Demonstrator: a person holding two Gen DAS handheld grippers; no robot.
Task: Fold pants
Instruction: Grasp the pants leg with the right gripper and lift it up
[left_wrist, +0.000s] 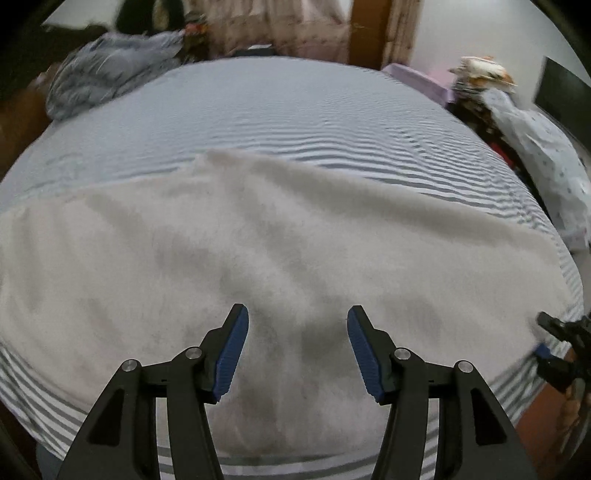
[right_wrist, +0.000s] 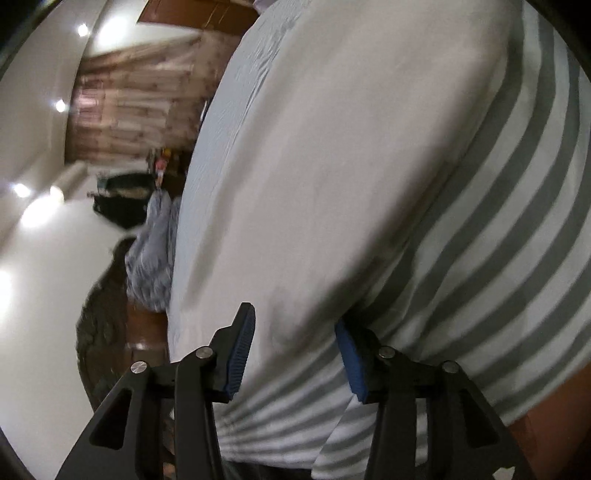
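Pants (left_wrist: 258, 236) found spread flat on the striped bed (left_wrist: 280, 107), pale cloth lying crosswise before the left claw (left_wrist: 297, 345), long axis running from the left side of that view to the right. Left claw seen released, blue pads apart, nothing between them, poised above the near middle of the cloth with no contact evident. Right claw (right_wrist: 295, 349) noted in its own view low at the bed's edge, rolled to one side, jaws parted around a lifted border of the pants (right_wrist: 332, 177) where cloth met striped sheet (right_wrist: 517, 258); one pad partly tucked beneath the cloth, the other beside it; pressing not confirmed, so grip could not be told. Same right claw (left_wrist: 554, 347) glimpsed at the far right of the left view, at the end of the cloth. Judged: right claw nearer to an end of the pants, left claw nearer the middle; coming fold likely to turn on carrying one end along the long axis toward the other. Crumpled grey bedding (left_wrist: 110, 74) noted at the bed's far corner, well apart from the pants.
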